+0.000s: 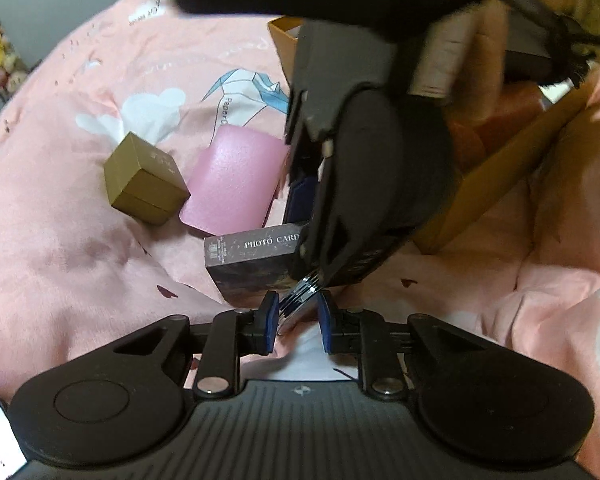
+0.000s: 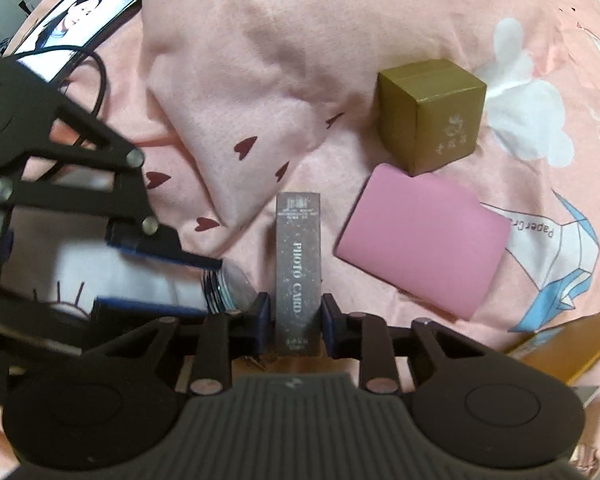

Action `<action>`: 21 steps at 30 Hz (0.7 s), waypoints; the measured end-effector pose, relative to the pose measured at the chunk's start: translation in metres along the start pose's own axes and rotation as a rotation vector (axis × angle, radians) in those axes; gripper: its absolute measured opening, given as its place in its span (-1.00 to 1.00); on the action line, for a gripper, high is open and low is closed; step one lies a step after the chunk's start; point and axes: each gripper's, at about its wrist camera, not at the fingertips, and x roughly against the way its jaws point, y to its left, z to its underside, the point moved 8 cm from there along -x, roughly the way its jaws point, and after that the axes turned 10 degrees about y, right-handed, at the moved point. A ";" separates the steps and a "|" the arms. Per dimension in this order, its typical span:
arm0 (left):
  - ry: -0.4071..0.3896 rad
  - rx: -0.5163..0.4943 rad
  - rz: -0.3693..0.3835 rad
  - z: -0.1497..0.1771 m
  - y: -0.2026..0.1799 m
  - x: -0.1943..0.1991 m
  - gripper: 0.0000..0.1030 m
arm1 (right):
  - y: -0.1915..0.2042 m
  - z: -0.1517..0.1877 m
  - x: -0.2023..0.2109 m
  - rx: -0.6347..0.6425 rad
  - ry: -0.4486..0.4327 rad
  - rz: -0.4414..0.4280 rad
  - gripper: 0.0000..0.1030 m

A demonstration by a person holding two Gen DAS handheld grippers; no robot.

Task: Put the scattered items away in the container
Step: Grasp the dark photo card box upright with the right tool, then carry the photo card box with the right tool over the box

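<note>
On the pink bed cover, in the left wrist view, my left gripper (image 1: 296, 318) grasps a small silver disc (image 1: 298, 300); the orange container (image 1: 496, 184) stands far right. In the right wrist view, my right gripper (image 2: 295, 322) clenches the photo card box (image 2: 298, 268). The gold cube box (image 2: 430, 114) and pink case (image 2: 420, 238) still wait outside, so I judge the task is about halfway.

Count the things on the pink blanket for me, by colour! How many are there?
Gold: 1, the small gold cardboard cube box
Pink: 1, the flat pink rectangular case
Dark brown: 1, the speckled photo card box, in the right claw
Silver: 1, the round shiny silver tin, in the left claw
Black: 1, the phone
Total: 5
</note>
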 end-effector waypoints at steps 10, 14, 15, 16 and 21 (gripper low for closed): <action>-0.034 -0.216 -0.229 0.004 -0.030 -0.010 -0.51 | 0.006 0.010 0.000 -0.032 -0.062 0.027 -0.49; -0.046 -0.280 -0.283 0.004 -0.038 -0.012 -0.52 | 0.005 0.012 0.003 -0.048 -0.088 0.046 -0.51; -0.051 -0.284 -0.286 0.004 -0.038 -0.012 -0.56 | 0.005 0.013 0.005 -0.055 -0.098 0.051 -0.51; -0.054 -0.283 -0.283 0.004 -0.038 -0.011 -0.59 | 0.004 0.014 0.008 -0.065 -0.108 0.055 -0.51; -0.072 -0.292 -0.258 0.005 -0.038 -0.006 -0.69 | -0.003 0.018 0.029 -0.141 -0.197 0.048 -0.51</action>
